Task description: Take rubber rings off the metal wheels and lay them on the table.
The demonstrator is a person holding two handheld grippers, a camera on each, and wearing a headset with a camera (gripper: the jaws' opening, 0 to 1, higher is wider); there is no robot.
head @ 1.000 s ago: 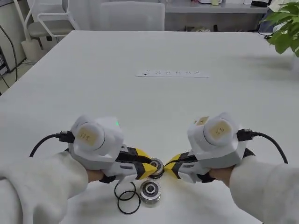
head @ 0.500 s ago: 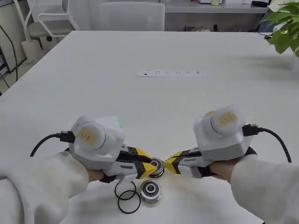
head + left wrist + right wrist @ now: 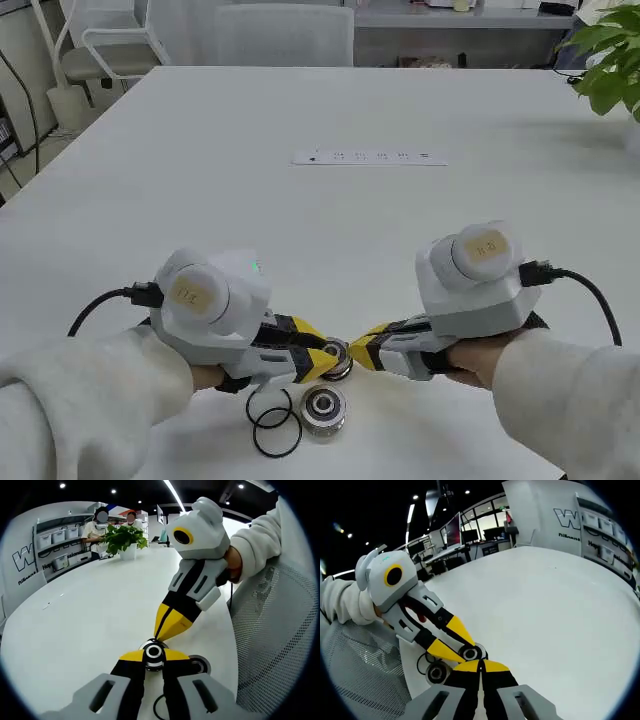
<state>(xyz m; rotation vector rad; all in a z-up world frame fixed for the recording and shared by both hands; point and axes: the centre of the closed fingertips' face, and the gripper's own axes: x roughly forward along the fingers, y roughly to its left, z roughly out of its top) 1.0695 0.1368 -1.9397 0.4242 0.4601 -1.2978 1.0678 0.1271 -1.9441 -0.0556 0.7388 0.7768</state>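
A small metal wheel [image 3: 338, 356] hangs just above the white table, with my left gripper [image 3: 328, 360] shut on it. In the left gripper view the wheel [image 3: 153, 651] sits between my yellow jaw tips [image 3: 153, 658]. My right gripper [image 3: 358, 353] is shut, its tips pressed against the wheel's rim [image 3: 470, 653]; whether a ring is pinched there is hidden. In its own view, the right gripper [image 3: 480, 663] has its jaws closed together. A second wheel [image 3: 323, 409] lies on the table below them, with two black rubber rings [image 3: 252, 441] loose beside it.
A white power strip [image 3: 368, 157] lies mid-table, far beyond the grippers. A green plant [image 3: 610, 70] stands at the far right corner and chairs [image 3: 110, 50] behind the table. A mesh chair back [image 3: 280, 630] is close behind me.
My right gripper has rolled, its body rising and swinging a little right, while its tips stay at the wheel. The left gripper, the wheel on the table and the rings have not moved.
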